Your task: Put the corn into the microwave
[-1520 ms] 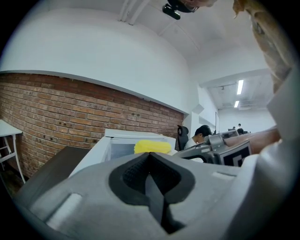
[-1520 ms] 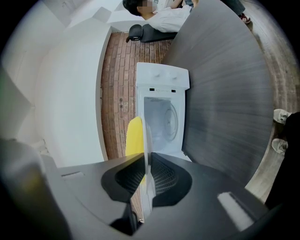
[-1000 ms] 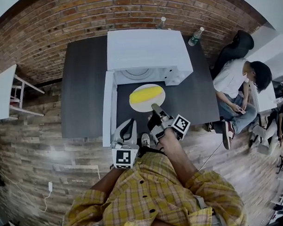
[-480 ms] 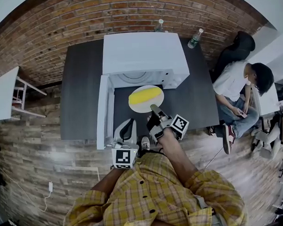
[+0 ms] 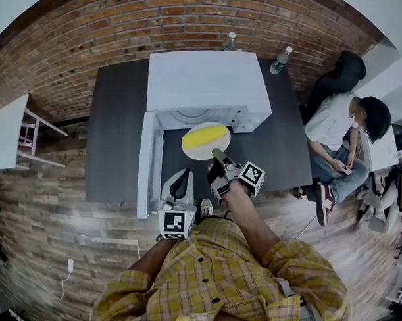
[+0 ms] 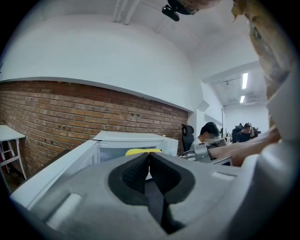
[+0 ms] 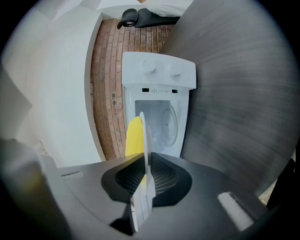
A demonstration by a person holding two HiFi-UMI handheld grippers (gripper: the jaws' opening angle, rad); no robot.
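Right gripper is clamped on the near rim of the white plate bearing the corn, probably so the cob can ride level into the open microwave just ahead. Left gripper, jaws together and empty, sits beside the swung-out door. From above, the cavity floor is mostly hidden.

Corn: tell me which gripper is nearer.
Right. The right gripper clamps the rim of the plate carrying the corn; the left gripper sits shut farther back, by the door.

No legible text or numbers.
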